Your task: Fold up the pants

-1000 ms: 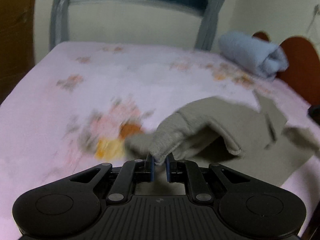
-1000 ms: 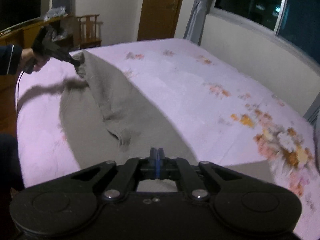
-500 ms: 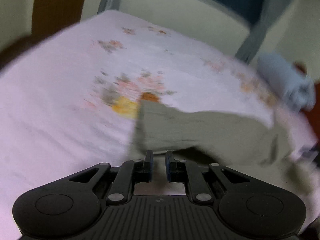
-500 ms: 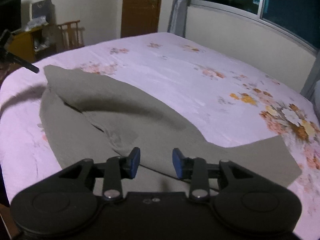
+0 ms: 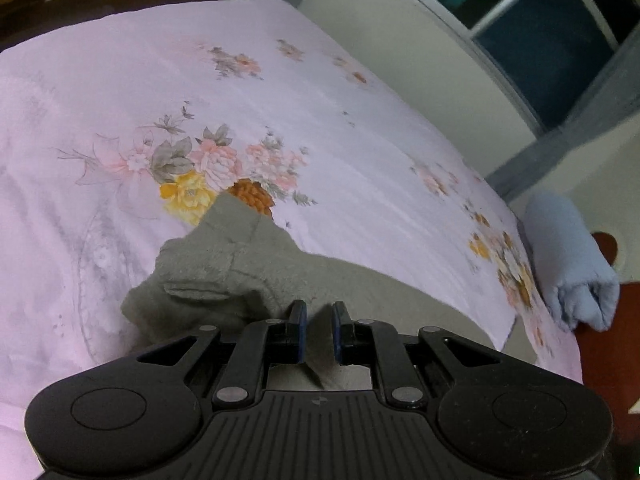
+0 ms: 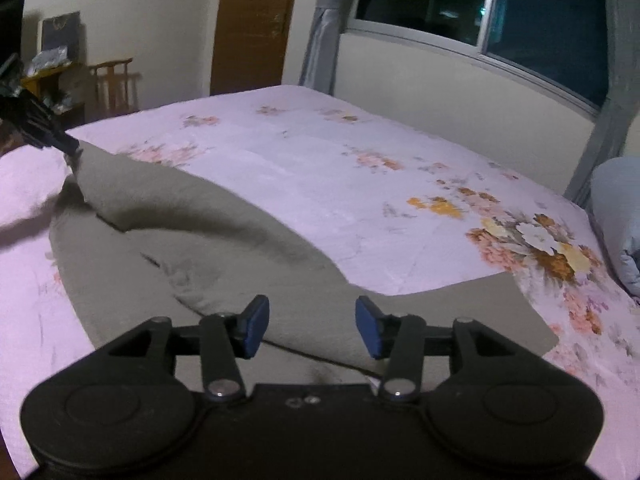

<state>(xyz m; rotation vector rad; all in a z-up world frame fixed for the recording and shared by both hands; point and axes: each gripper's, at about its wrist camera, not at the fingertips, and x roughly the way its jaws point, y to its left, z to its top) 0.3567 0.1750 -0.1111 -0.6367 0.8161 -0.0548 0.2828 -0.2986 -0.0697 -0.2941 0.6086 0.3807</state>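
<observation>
Grey-green pants (image 6: 208,248) lie along the near side of a pink floral bed (image 6: 320,168), one leg folded over the other. In the left wrist view my left gripper (image 5: 319,320) is shut on a fold of the pants (image 5: 224,264) near the waistband, holding it slightly raised. The right wrist view shows that gripper (image 6: 74,152) at far left, pinching the lifted corner. My right gripper (image 6: 312,324) is open and empty just above the pants' middle; the leg end (image 6: 500,312) lies flat to its right.
A rolled light-blue blanket (image 5: 568,264) rests at the bed's head by a reddish-brown headboard (image 5: 608,352). A window wall (image 6: 460,80) runs along the far side. A wooden door (image 6: 252,24), a chair (image 6: 114,84) and a cluttered table (image 6: 48,80) stand beyond the foot.
My right gripper let go of the pants and opened wide. My left gripper carried its corner down toward the bed, so the upper leg now lies lower over the other.
</observation>
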